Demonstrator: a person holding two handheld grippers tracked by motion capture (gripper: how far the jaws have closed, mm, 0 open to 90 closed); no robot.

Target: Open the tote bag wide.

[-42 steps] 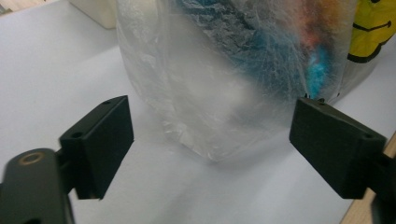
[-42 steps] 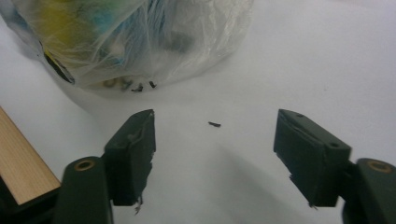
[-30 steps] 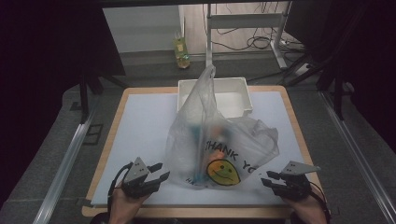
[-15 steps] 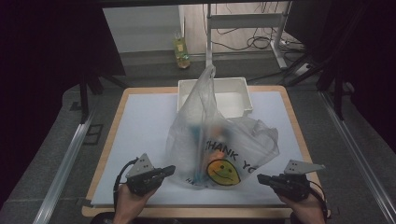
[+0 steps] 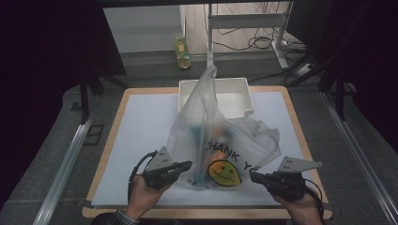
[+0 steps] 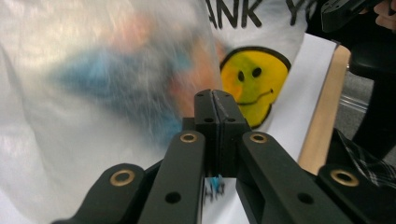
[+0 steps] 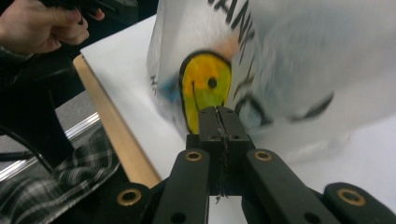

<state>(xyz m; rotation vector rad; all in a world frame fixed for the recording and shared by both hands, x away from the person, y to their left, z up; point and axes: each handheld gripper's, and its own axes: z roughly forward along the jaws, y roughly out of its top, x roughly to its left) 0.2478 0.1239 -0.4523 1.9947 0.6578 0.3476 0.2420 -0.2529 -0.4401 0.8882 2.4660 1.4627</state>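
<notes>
A bag (image 5: 220,145) stands on the counter (image 5: 141,126), near its front edge and about midway across. Just behind the bag sits a tray (image 5: 239,96), at the counter's far edge. The left tongs (image 5: 187,165) lie just left of the bag's base, the right tongs (image 5: 253,176) just right of it.

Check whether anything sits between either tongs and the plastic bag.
Nothing visible does. The left tongs and right tongs, both shut, point straight at the plastic bag from either side, with only bare white table surface around them.
</notes>
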